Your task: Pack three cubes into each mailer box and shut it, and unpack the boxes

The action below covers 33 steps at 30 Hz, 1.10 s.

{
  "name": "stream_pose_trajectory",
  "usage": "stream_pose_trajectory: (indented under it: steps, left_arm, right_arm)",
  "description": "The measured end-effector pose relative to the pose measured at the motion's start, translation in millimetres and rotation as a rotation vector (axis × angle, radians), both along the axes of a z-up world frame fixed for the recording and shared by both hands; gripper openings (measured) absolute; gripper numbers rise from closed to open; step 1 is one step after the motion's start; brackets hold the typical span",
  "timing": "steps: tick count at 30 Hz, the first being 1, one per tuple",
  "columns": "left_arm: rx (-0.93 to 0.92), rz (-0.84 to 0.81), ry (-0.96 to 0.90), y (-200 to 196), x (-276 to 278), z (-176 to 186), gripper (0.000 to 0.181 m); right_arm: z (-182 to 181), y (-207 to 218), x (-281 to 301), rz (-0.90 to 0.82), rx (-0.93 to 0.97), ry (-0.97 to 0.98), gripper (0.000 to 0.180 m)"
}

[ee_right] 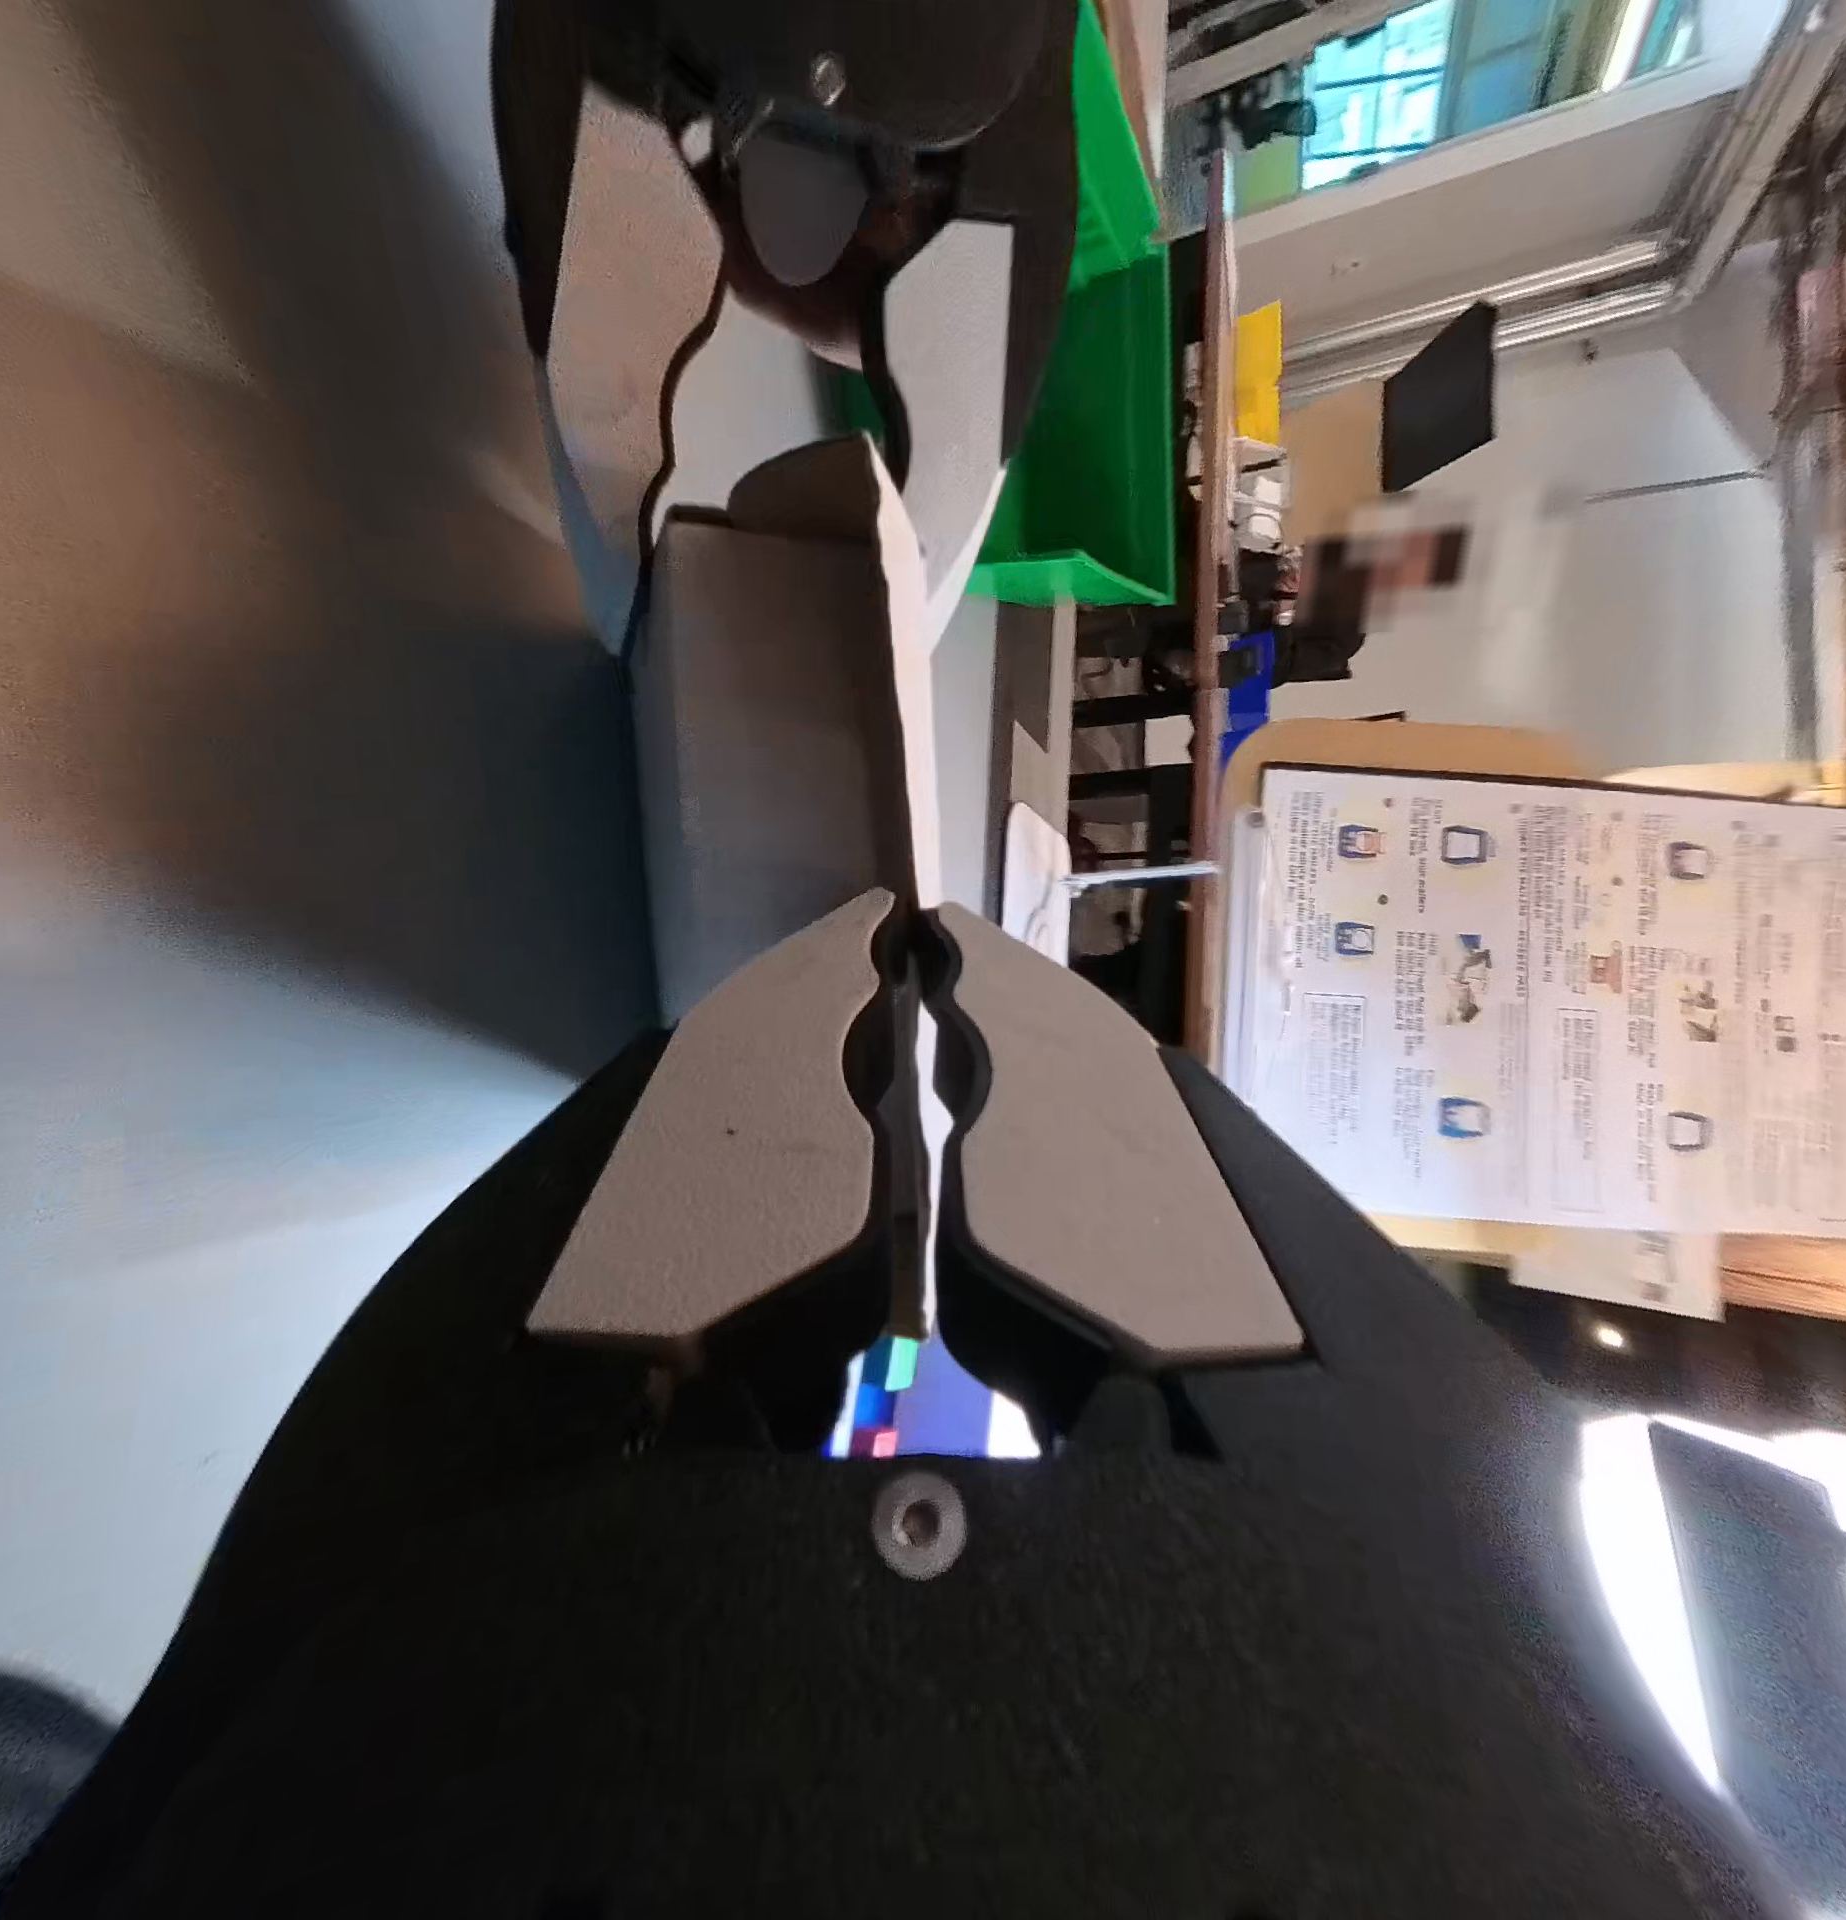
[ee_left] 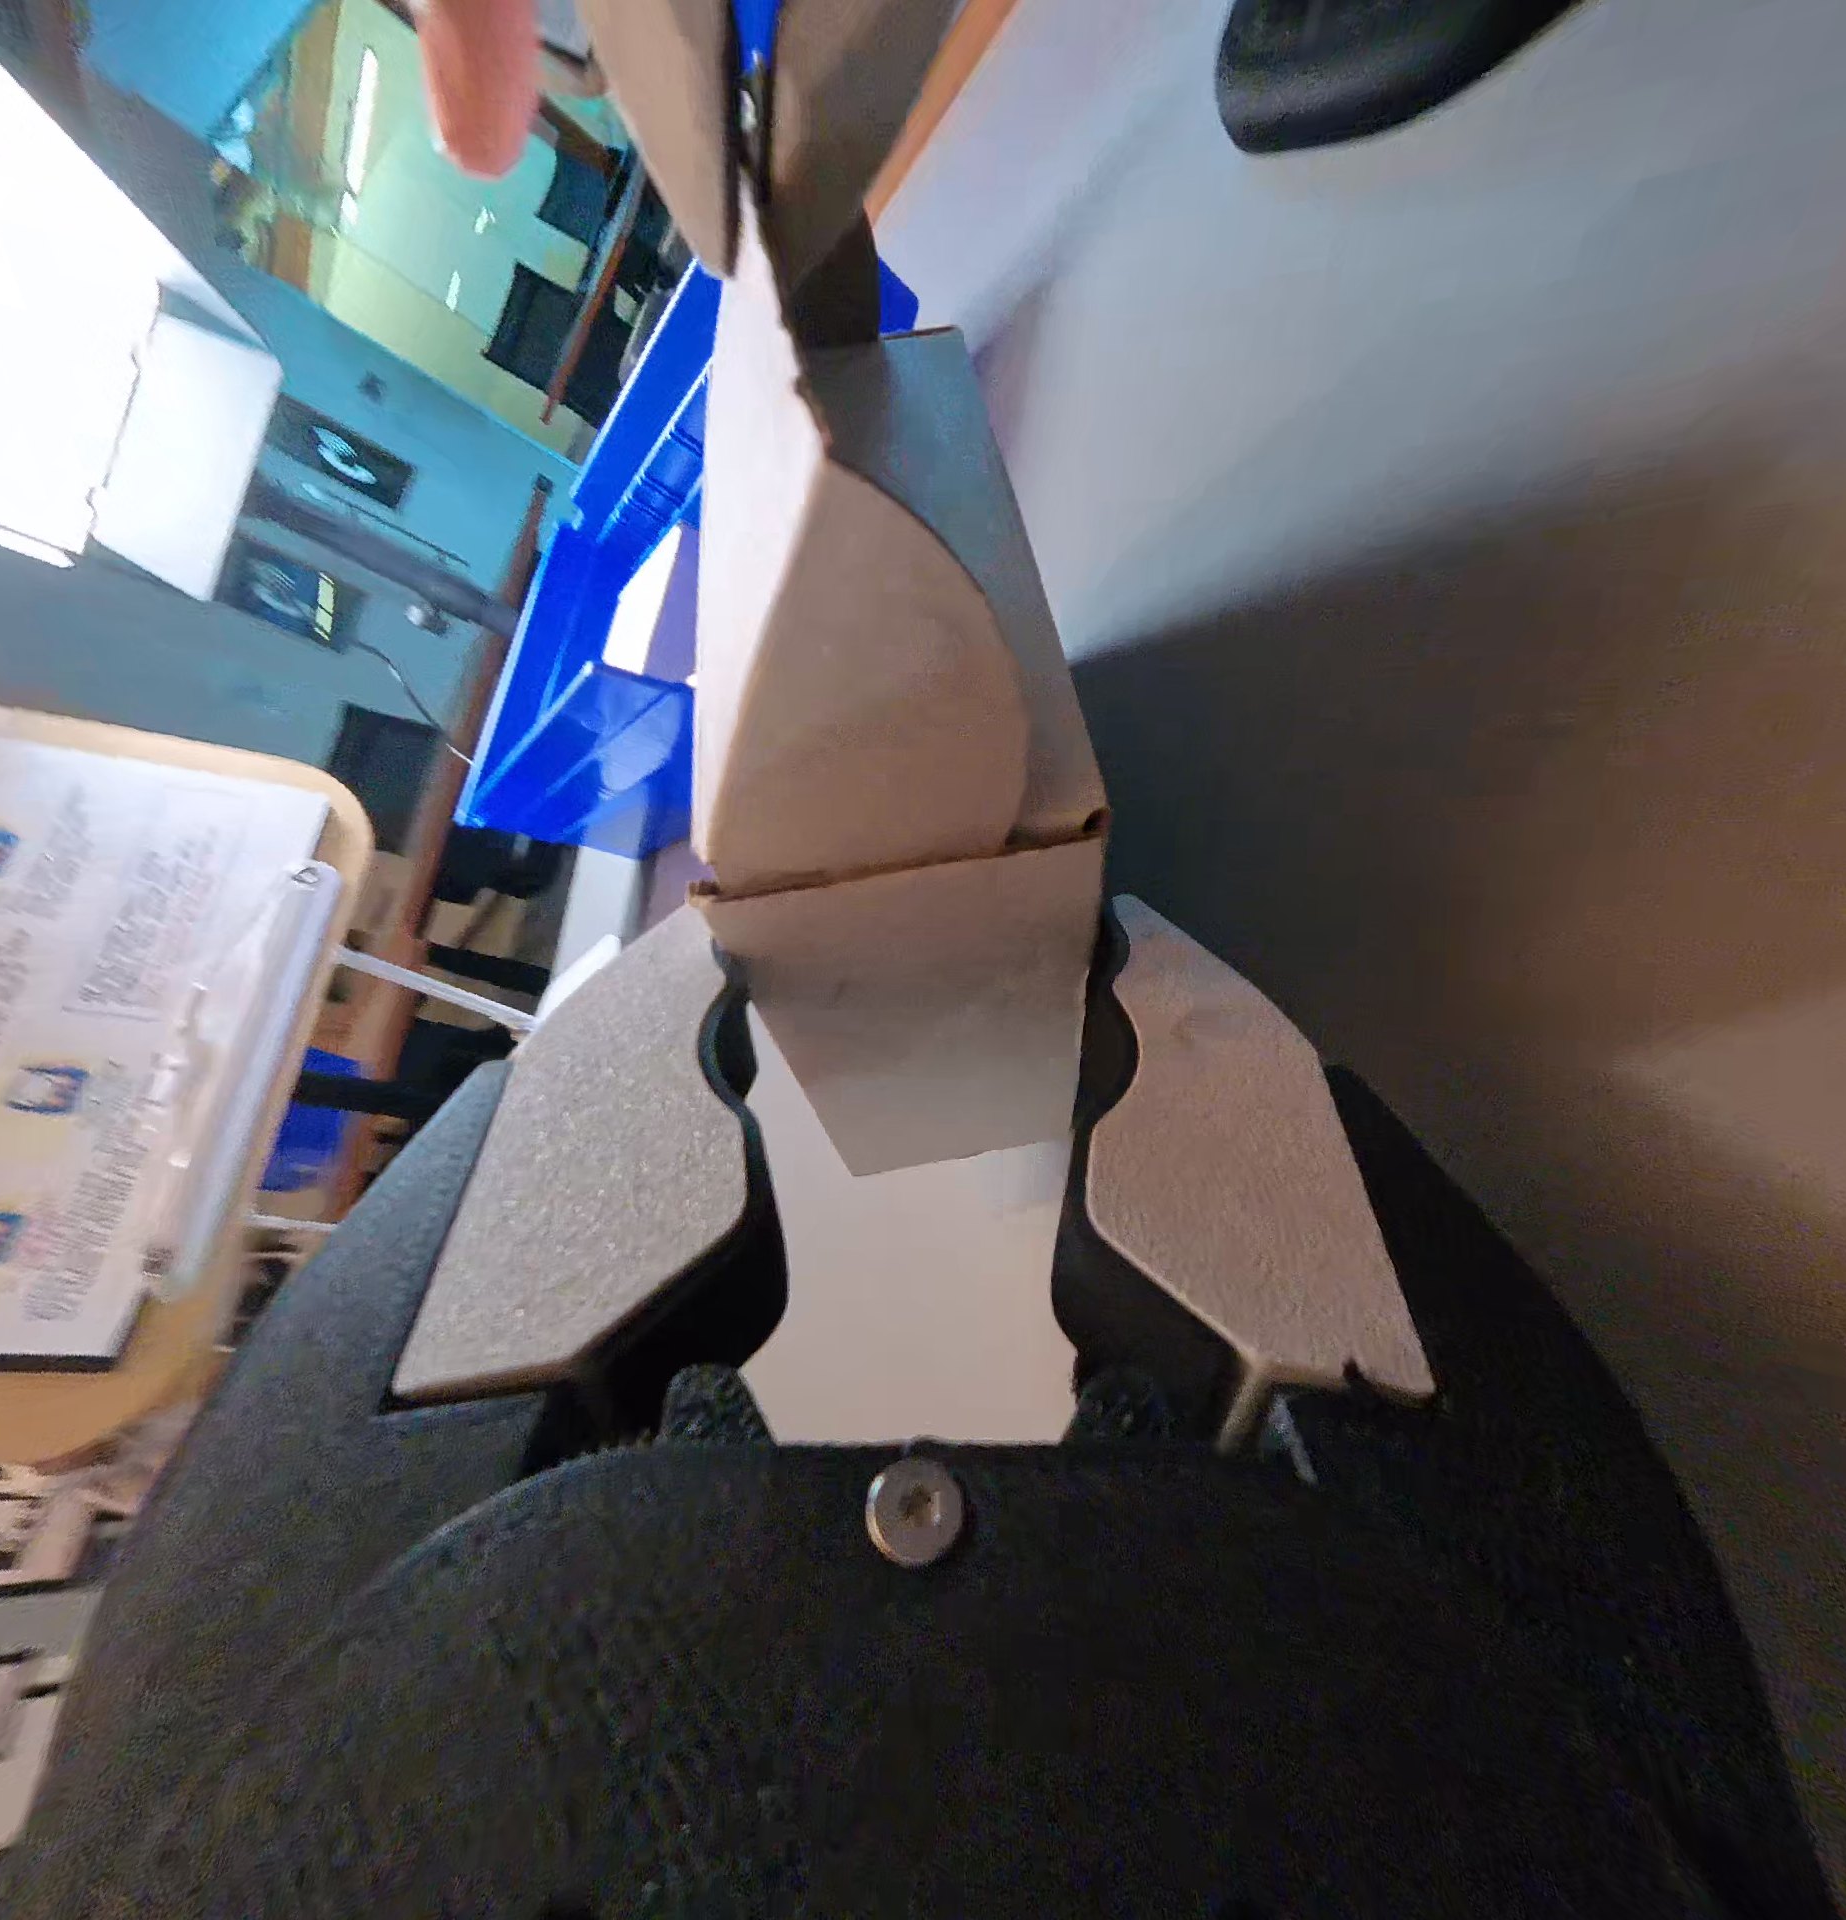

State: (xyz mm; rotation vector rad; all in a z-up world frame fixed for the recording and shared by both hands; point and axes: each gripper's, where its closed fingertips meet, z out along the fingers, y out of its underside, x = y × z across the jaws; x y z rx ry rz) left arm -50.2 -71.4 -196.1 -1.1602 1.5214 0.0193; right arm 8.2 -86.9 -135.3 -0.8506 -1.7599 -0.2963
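A: Mailer box [ee_left: 877, 665] status?
B: Held off the white table [ee_left: 1418, 436], tilted. Left gripper [ee_left: 914, 997] clamped on its end flap; right gripper [ee_right: 914, 935] pinched together on a thin panel edge.
A: Surroundings?
B: Blue bin [ee_left: 597, 665] behind; green bin [ee_right: 1095, 416]; instruction sheet [ee_right: 1542, 997] nearby.

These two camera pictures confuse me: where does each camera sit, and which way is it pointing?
Left wrist view: sits on the left gripper, looking along its fingers at the mailer box they hold; blue bins behind; a person's fingertip shows.
Right wrist view: sits on the right gripper, pinching a thin box flap; green bin behind.
Shared: the same box, each showing the opposite gripper, and the instruction sheet.
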Motion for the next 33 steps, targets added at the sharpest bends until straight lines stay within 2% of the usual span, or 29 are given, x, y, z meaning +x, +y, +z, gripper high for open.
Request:
stream_pose_trajectory:
  steps: [2, 4, 7, 10, 13, 19, 22, 26, 28, 33]
  left_arm:
    - [0.057, -0.009, 0.037, -4, 1, -3, 0.061]
    - [0.031, 0.009, 0.06, -6, -5, -8, 0.06]
    - [-0.198, 0.054, -0.022, -12, -20, -16, 0.069]
    - [-0.467, 0.031, -0.243, -29, -24, -1, 0.07]
    - [-0.566, 0.036, -0.333, -42, -20, 10, 0.069]
    - [-0.449, 0.059, -0.191, -59, -14, -7, 0.048]
    - [-0.366, 0.065, -0.08, -61, -18, -19, 0.05]
    - [-0.305, 0.002, -0.133, -63, -22, 11, 0.055]
    - [-0.245, -0.002, -0.035, -57, -24, 7, 0.064]
    - [-0.217, -0.055, 0.087, -56, -20, -14, 0.06]
  right_arm:
    - [-5, -9, 3, -0.011, -0.079, -0.048, 0.002]
    - [-11, -17, 7, -0.017, -0.13, -0.07, 0.003]
    - [-19, -25, 11, -0.06, -0.257, -0.053, 0.004]
    - [-27, -34, 12, -0.093, -0.329, -0.045, 0.006]
    - [-34, -44, 6, -0.102, -0.42, -0.038, 0.007]
    - [-43, -55, 0, -0.098, -0.513, -0.086, 0.008]
    - [-45, -63, -2, -0.077, -0.549, -0.11, 0.008]
    - [-46, -66, -3, -0.067, -0.543, -0.123, 0.008]
    - [-48, -68, -3, -0.058, -0.548, -0.135, 0.008]
    - [-51, -71, -2, -0.051, -0.559, -0.154, 0.008]
